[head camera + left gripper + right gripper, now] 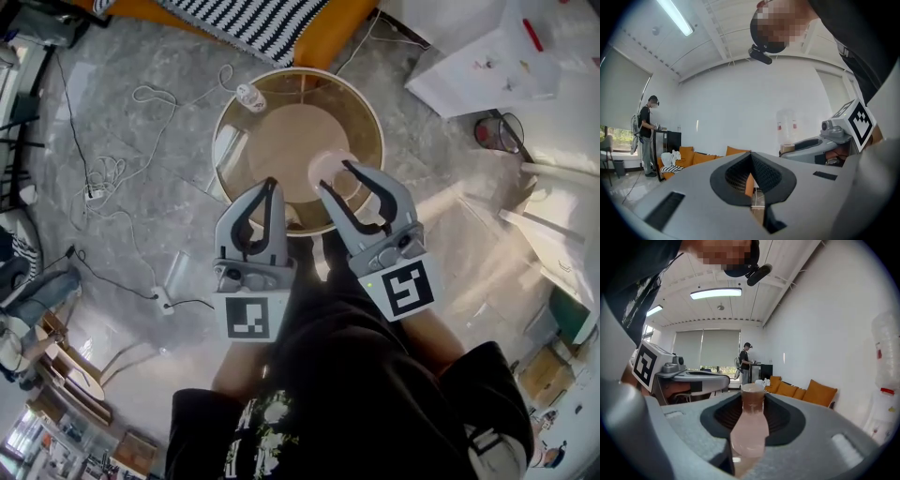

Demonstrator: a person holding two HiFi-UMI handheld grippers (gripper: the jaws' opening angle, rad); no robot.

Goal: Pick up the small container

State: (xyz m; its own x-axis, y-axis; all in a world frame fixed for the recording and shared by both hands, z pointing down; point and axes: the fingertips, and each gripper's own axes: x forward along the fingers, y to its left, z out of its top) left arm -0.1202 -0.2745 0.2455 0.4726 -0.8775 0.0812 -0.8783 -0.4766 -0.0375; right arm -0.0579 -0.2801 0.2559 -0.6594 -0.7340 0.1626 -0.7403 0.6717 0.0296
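My right gripper (335,178) has its jaws clamped on the small container (749,425), a pinkish bottle, above the round surface (371,112). My left gripper (271,187) has its jaws together, empty. I judge the tapered bottle may slide out if my squeeze slackens.

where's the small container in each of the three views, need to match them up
Head view: small container at centre, between the right gripper's jaws, over the round table.
Left gripper view: not in it.
Right gripper view: lower centre, clamped between the jaws.
Shared landmark: the orange sofa, far left of centre in the left gripper view and right of centre in the right gripper view.
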